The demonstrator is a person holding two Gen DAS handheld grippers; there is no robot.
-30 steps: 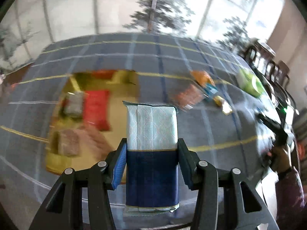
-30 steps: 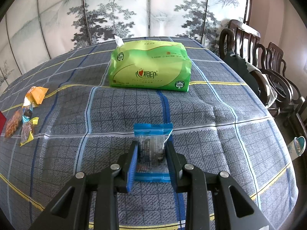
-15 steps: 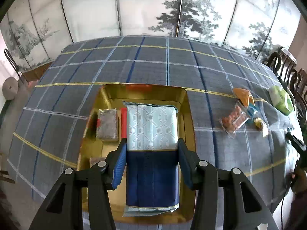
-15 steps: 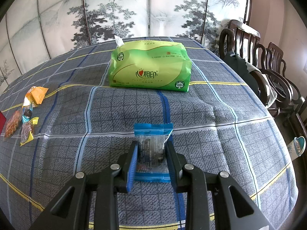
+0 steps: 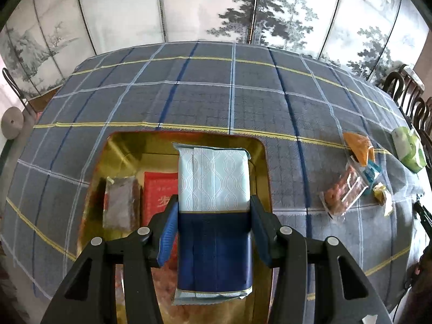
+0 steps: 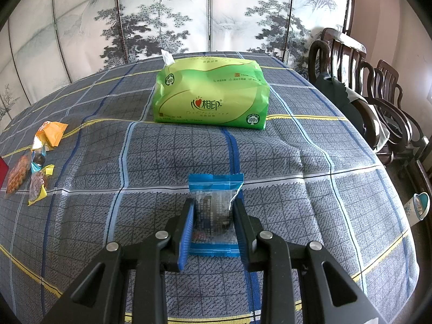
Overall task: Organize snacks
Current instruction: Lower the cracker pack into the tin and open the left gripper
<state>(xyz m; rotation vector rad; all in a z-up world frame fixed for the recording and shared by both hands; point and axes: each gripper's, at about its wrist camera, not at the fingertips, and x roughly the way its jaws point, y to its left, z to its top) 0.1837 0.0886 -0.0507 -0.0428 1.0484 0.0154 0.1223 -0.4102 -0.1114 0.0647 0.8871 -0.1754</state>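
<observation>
The left gripper [image 5: 213, 226] holds a blue and pale packet [image 5: 213, 202] firmly between its pads. A second ago it was seen over the cloth beside the gold tray [image 5: 259, 151]; now it hangs over the tray, so this packet is probably close to being put down. In the tray a brown packet [image 5: 120, 202] and a red packet [image 5: 159, 194] lie at 9 o'clock from it. The free floor is at 12 o'clock, near the far rim. The right gripper [image 6: 213, 216] has not moved and is closed on a small blue-edged packet [image 6: 214, 189] over the tablecloth [image 6: 297, 162]. Loose snacks [image 5: 351, 189] wait at 3 o'clock, well apart from the tray.
</observation>
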